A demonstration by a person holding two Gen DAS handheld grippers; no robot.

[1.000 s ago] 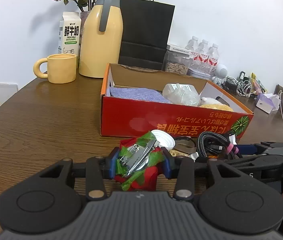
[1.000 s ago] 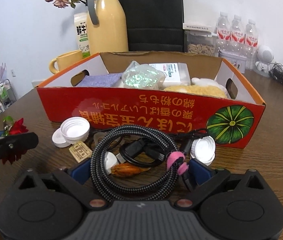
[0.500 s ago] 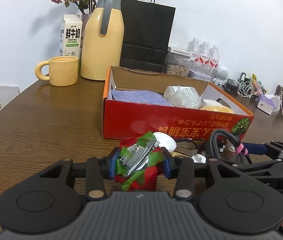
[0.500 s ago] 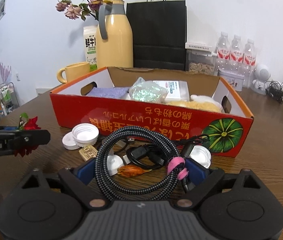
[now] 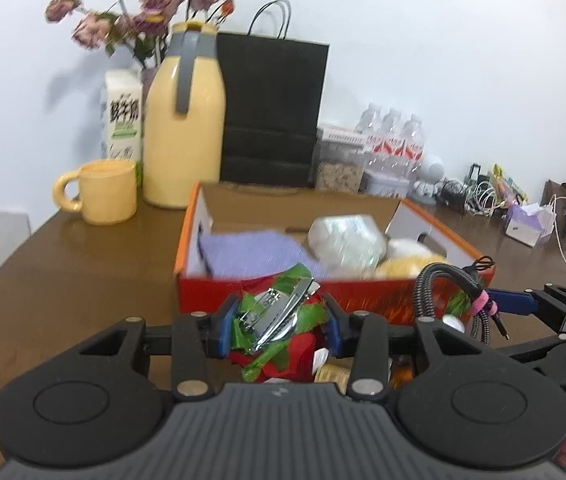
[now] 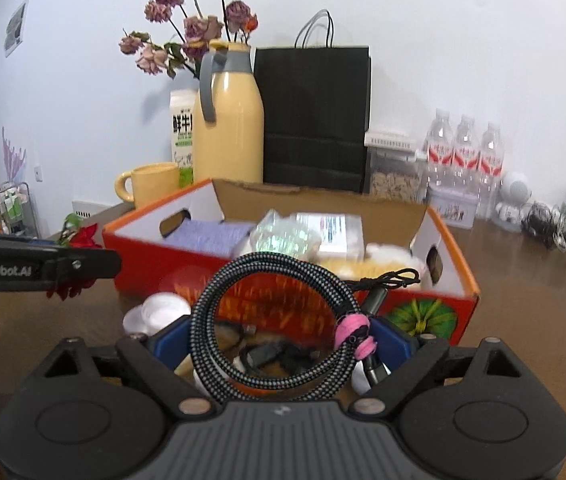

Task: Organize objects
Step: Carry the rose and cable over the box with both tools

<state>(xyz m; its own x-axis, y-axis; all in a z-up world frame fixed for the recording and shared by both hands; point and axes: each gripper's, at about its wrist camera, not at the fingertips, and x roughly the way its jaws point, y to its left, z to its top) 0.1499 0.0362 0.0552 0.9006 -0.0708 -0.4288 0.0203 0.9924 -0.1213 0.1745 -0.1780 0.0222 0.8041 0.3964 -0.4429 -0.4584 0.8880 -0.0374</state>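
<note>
My left gripper [image 5: 279, 330] is shut on a red artificial rose with green leaves [image 5: 283, 354] and silver nail clippers [image 5: 283, 314], held above the table before the red cardboard box [image 5: 211, 288]. My right gripper [image 6: 283, 340] is shut on a coiled braided cable [image 6: 279, 324] with a pink tie, lifted off the table in front of the box [image 6: 423, 308]. The cable also shows in the left wrist view [image 5: 443, 280]. The left gripper arm and rose show in the right wrist view [image 6: 79, 240].
The box holds a purple cloth [image 5: 251, 252], a clear bag [image 5: 345, 236] and yellow and white soft items. White caps [image 6: 155, 312] and small bits lie on the table. A yellow jug [image 5: 185, 136], mug [image 5: 103, 192], milk carton, black bag [image 6: 315, 116] and water bottles stand behind.
Both grippers have risen and moved toward the box with their loads. The cable has lifted off the table; the box interior shows more from above.
</note>
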